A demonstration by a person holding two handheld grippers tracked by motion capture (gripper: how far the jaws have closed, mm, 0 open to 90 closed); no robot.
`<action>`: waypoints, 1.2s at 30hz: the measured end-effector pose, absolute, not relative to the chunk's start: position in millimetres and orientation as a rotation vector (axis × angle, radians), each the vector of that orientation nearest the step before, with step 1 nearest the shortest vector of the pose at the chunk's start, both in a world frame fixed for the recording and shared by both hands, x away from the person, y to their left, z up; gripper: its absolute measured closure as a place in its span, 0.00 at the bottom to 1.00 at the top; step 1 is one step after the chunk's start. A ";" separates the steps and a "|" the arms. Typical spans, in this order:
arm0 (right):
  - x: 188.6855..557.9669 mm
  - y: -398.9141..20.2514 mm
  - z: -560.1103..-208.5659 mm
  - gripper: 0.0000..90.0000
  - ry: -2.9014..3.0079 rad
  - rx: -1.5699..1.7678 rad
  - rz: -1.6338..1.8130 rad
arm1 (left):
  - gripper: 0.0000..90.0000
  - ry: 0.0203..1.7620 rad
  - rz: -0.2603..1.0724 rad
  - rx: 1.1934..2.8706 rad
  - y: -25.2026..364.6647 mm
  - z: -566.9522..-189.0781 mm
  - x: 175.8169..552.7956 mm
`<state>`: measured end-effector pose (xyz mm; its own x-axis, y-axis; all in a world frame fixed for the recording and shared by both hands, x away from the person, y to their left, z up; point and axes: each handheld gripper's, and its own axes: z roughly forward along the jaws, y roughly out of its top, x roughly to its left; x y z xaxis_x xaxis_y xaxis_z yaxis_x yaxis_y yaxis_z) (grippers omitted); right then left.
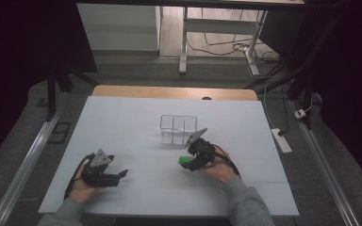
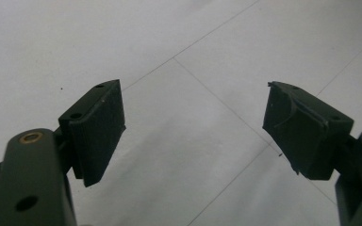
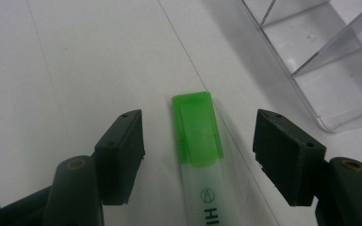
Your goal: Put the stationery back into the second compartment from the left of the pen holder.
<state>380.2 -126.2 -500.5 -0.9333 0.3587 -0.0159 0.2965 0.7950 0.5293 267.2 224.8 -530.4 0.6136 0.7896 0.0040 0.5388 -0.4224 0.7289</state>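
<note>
Here, the parts of the scene are read from the pen outward.

Pen: a green-capped highlighter pen with a translucent white barrel (image 3: 198, 155) lies flat on the white table sheet (image 1: 136, 122), just in front of the clear organiser; in the high view its green cap (image 1: 184, 161) peeks out beside the right hand.
Long axis: in the right gripper view the barrel runs from the bottom edge straight up the middle, cap end farthest from the camera, in line with the gripper's own reach.
Right gripper (image 3: 198, 150): jaws spread wide, one on each flank of the cap, with bare table between each pad and the plastic; nothing is gripped yet.
Key relation: the pen sits centred in the gap and lengthwise to it, so closing would likely pinch it across its narrow width, near the cap.
Clear organiser: a transparent acrylic box with inner dividers (image 1: 178, 128) stands just beyond the pen, up and to the right in the right gripper view (image 3: 320, 61).
Left gripper (image 1: 111, 176): well apart from the pen, resting low at the left; its jaws stand wide open over bare table (image 2: 193, 122).
Nearer hand: the right, plainly.
</note>
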 end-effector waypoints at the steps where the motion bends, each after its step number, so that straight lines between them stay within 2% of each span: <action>1: 381.4 -125.5 -501.5 0.38 2.868 0.524 0.813 | 0.23 1.041 0.456 2.132 224.9 -530.5 267.2; 18: 385.1 -117.4 -509.9 0.47 2.915 0.468 0.696 | 0.24 1.046 0.460 2.135 225.9 -530.7 265.4; 21: 384.9 -116.6 -509.7 0.51 2.918 0.447 0.690 | 0.24 1.046 0.460 2.136 225.9 -530.9 265.4; 29: 384.8 -118.0 -508.9 0.71 2.922 0.409 0.705 | 0.24 1.048 0.459 2.137 226.8 -531.4 265.4; 36: 382.9 -118.1 -508.5 0.74 2.919 0.374 0.709 | 0.24 1.050 0.459 2.134 227.6 -531.2 265.1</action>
